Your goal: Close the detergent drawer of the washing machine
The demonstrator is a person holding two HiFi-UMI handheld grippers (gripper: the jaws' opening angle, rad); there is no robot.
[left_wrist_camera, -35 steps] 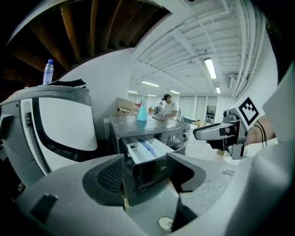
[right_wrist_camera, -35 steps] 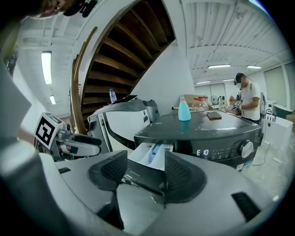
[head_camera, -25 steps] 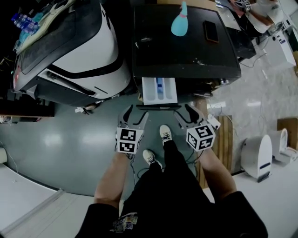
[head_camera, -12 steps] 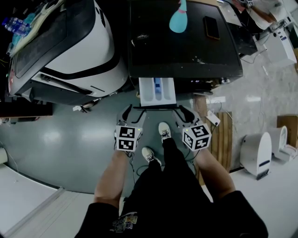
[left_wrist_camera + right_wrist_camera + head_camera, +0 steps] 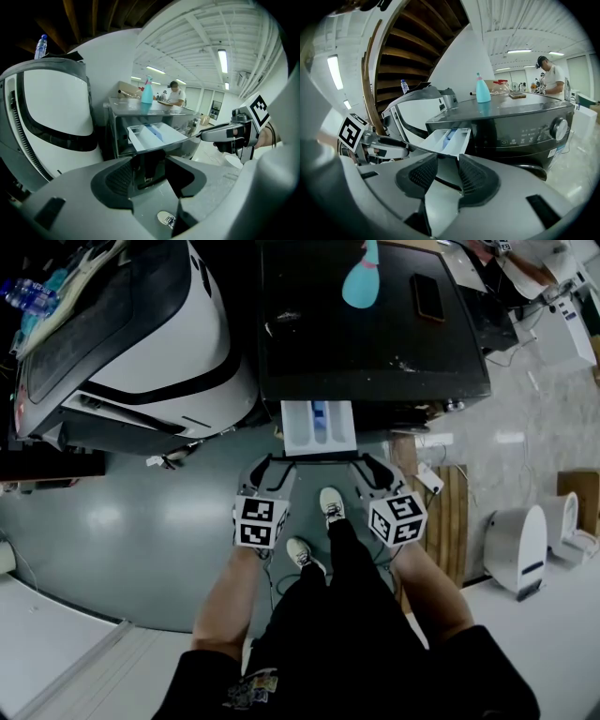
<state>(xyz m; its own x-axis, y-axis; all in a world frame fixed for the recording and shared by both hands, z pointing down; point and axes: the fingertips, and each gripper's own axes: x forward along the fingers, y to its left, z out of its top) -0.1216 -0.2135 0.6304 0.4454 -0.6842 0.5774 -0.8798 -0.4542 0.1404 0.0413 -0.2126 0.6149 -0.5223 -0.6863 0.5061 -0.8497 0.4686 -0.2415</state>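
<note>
The left gripper point(image 5: 274, 467) was closing its jaws, with the left end of the dark front panel of the detergent drawer point(image 5: 319, 425) between them but not yet pinched. The right gripper point(image 5: 371, 469) was clamped on the panel's right end. The drawer itself stood pulled out from the washing machine point(image 5: 375, 334), its pale compartments open to view, one of them blue.

The machine's flat dark top carried a teal spray bottle point(image 5: 361, 282) and a dark phone point(image 5: 427, 301). Just beside its left flank sat a large white-and-black housing point(image 5: 159, 343), leaving only a narrow gap. The person's shoes point(image 5: 332, 506) stood on a glossy grey-green floor point(image 5: 122, 521), which lay open to the left. To the right ran pale tiles point(image 5: 525, 427), a wooden slatted board point(image 5: 452, 521) and a white floor unit point(image 5: 520, 554).

Print on the machine's control panel point(image 5: 534, 133) was too small to read. Each gripper's cube bore black-and-white square markers.
</note>
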